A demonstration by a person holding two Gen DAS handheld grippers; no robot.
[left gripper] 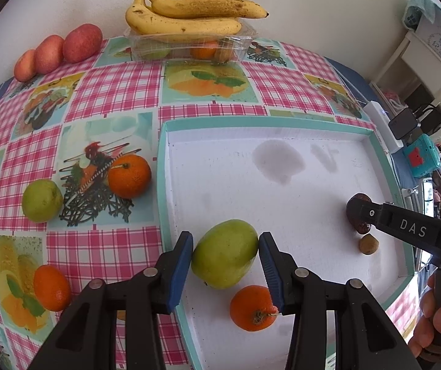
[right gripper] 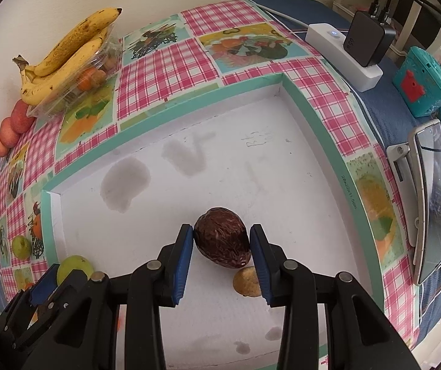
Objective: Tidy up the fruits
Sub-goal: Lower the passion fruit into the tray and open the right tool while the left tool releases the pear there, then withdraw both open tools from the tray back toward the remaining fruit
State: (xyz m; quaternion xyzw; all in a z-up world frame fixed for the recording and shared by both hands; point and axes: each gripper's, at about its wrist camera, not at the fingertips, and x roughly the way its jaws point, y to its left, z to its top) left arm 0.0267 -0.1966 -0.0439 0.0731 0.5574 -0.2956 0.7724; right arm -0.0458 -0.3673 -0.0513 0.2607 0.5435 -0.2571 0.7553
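A shallow white tray with a teal rim lies on the checked tablecloth. My left gripper is shut on a green apple low over the tray's near left part, both blue pads touching it. An orange sits in the tray just below it. My right gripper is shut on a dark brown avocado at the tray's right side, with a small tan fruit lying right beside it. The left wrist view shows the right gripper over that avocado.
Left of the tray on the cloth lie two oranges and a green apple. Bananas rest on a clear box by the wall, beside red apples. Power strip, teal box and phone crowd the right.
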